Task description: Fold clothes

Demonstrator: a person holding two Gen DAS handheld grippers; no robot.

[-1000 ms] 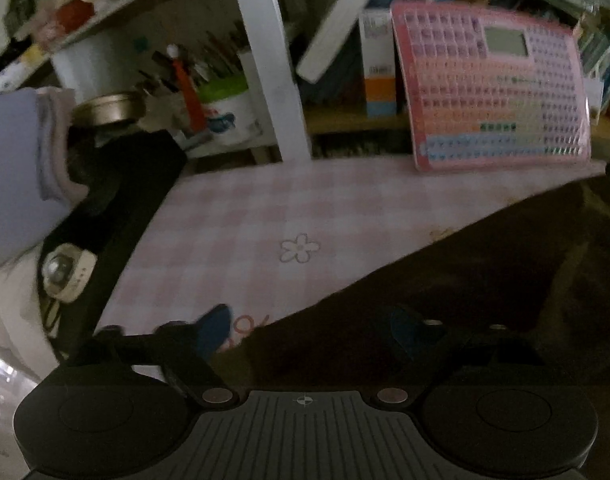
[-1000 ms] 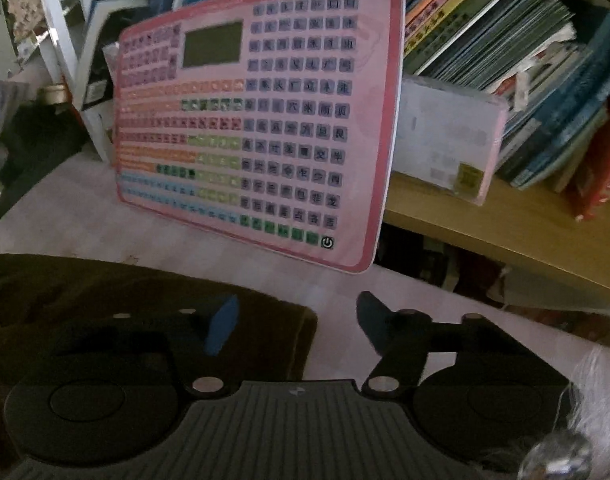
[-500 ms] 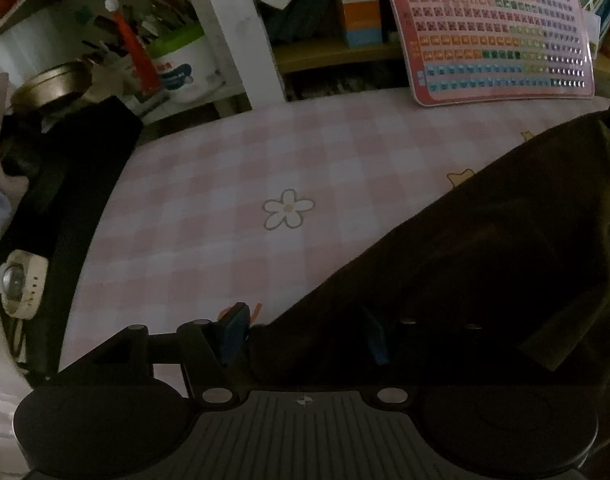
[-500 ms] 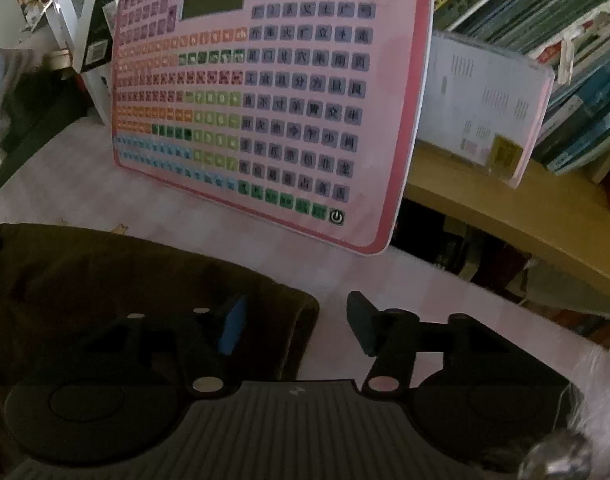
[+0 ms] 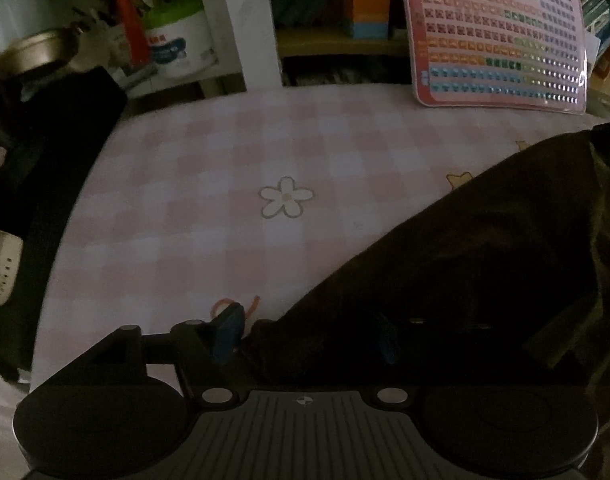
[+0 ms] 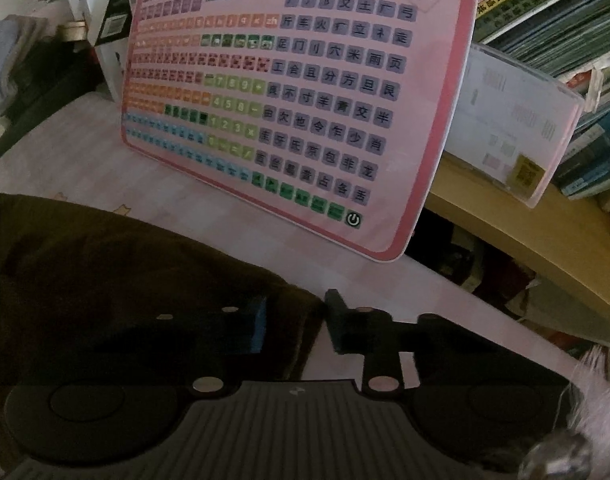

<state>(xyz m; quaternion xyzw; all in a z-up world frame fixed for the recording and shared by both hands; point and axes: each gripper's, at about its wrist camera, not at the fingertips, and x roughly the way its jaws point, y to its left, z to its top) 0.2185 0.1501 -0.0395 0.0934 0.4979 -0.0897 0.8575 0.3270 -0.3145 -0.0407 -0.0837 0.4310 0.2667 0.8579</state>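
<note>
With the dark brown garment (image 5: pixel 485 272) lying on the checked desk (image 5: pixel 233 184) toward 4 o'clock, seat each corner fully between the pads of the left tongs (image 5: pixel 305 334) and right tongs (image 6: pixel 295 320), both parted around cloth, before closing evenly.

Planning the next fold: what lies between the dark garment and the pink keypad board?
In the right wrist view, only bare checked cloth separates the dark garment from the pink keypad board.

Pink keypad board (image 6: pixel 297 92) shows Chinese characters, digits 1–9, power sign.
</note>
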